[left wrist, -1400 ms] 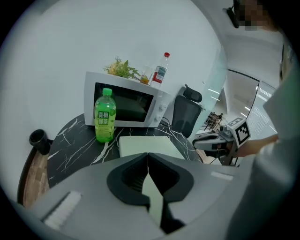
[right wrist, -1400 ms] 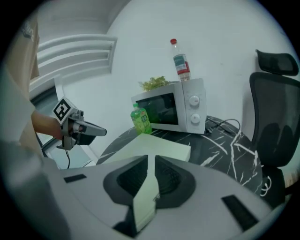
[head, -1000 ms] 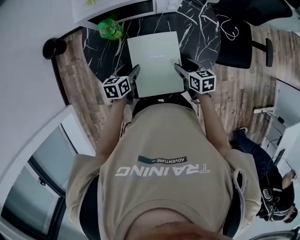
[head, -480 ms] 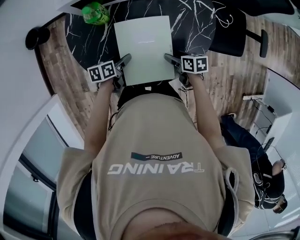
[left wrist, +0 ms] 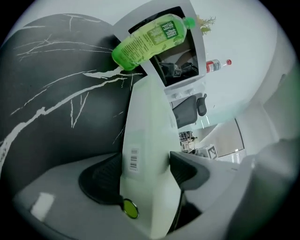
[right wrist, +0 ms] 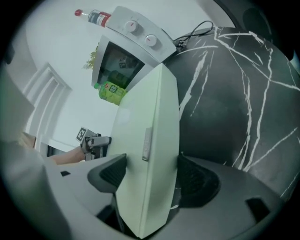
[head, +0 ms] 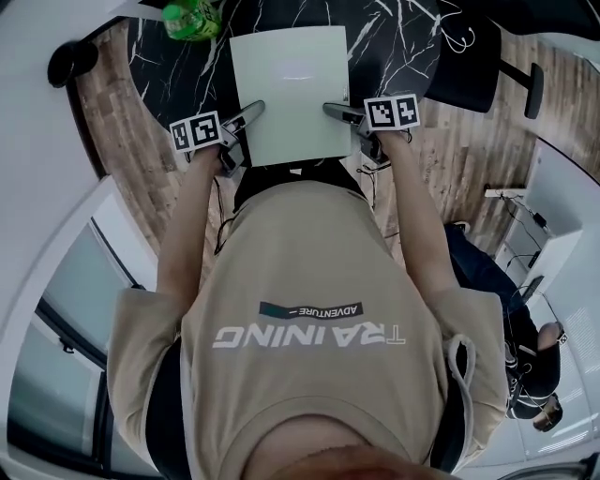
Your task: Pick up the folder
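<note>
A pale green folder (head: 289, 94) lies flat on the black marble table (head: 394, 47), its near edge towards me. My left gripper (head: 253, 111) is at the folder's near left edge and my right gripper (head: 330, 110) at its near right edge. In the left gripper view the folder (left wrist: 145, 131) stands edge-on between the jaws of the left gripper (left wrist: 140, 173). The right gripper view shows the folder (right wrist: 150, 117) the same way inside the right gripper (right wrist: 150, 173), with a dark gap beside one pad. Both pairs of jaws have just been opening and stand wide round the folder.
A green bottle (head: 190, 21) lies on the table beyond the folder's far left corner. A white appliance (right wrist: 133, 42) with a red-capped bottle (right wrist: 93, 17) on it stands behind. A dark office chair (head: 473, 66) is to the table's right, on wood floor.
Both grippers have sunk with the folder towards the table and rolled level. Their marker cubes now sit a little farther apart at the folder's sides.
</note>
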Demonstrator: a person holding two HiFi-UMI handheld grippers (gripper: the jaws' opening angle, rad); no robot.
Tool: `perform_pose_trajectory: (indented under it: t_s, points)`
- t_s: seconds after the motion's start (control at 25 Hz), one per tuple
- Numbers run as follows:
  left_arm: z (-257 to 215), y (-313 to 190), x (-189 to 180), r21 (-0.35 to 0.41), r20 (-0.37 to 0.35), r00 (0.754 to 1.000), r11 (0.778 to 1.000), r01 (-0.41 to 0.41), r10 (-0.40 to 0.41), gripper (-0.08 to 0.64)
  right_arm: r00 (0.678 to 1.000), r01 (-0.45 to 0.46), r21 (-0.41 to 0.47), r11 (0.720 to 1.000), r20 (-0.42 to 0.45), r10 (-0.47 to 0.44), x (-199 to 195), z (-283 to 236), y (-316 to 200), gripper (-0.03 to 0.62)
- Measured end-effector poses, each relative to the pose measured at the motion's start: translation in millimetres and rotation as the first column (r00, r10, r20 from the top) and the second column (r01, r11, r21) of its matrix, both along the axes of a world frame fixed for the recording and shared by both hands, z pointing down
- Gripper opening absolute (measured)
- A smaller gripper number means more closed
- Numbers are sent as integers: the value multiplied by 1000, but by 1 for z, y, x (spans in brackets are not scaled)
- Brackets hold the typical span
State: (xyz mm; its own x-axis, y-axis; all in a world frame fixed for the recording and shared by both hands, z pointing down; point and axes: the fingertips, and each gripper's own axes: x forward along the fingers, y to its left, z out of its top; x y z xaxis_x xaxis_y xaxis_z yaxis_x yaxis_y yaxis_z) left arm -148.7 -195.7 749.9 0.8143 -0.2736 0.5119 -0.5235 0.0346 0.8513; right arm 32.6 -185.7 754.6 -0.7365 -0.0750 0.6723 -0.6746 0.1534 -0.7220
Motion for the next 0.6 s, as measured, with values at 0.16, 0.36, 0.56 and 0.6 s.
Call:
perform_pose_trajectory:
  t_s: [0.16,0.36,0.56,0.6]
  points:
    - [0,-7,3,18,33,999,999,-29,29,304,1000,9,-36,999,-6,-9,0,1,-1,301]
    - [1,-20,6,8,60,995,997,-82,81,307,1000,-11,-72,997,-6,10,1,1,-2,301]
    - [-1,-19,7,13,30,994,994,-109,108,308,1000,-10,-60,998,9,11,0,0,-2,301]
    - [-1,-20,7,16,33,993,993,-113,112,308,1000,-15,-47,999,11,16,0,0,-2,301]
